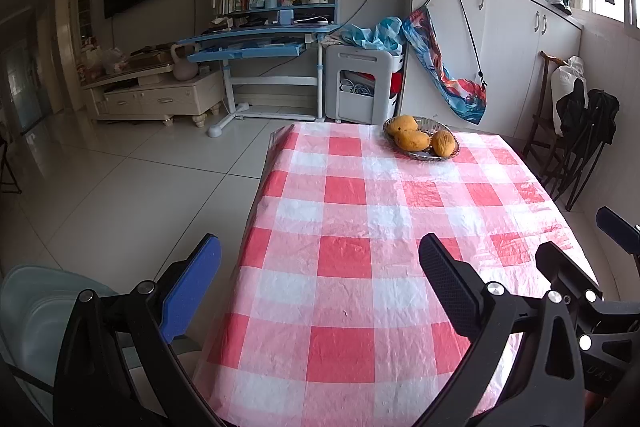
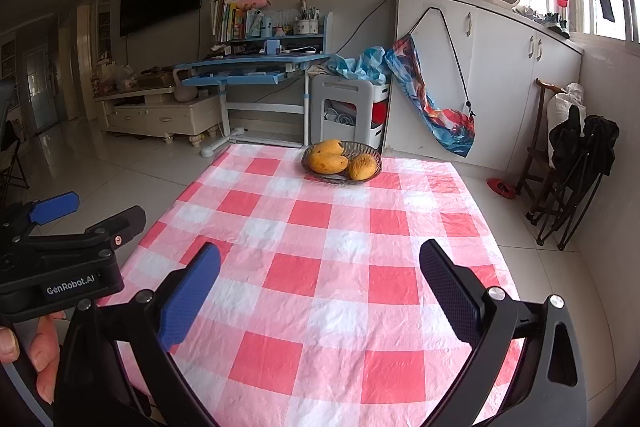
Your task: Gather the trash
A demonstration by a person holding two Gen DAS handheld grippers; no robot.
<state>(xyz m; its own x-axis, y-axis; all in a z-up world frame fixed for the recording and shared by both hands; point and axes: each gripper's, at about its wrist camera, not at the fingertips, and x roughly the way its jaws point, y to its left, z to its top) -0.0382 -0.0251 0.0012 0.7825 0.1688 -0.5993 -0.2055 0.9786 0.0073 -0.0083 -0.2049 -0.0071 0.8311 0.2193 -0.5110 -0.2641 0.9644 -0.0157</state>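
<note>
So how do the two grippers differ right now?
The left gripper reaches over the table's left edge, its blue finger above the floor; the right gripper sits fully over the checked tablecloth. The left one points at the mango bowl from its left, the right one more head-on. Both are open and empty.

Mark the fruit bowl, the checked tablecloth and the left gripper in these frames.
fruit bowl (image 2: 362,149): right wrist view, on the far rim behind the fruit.
checked tablecloth (image 2: 320,267): right wrist view, on a bare pink square mid-table.
left gripper (image 1: 320,275): left wrist view, midway between its open fingers.
</note>
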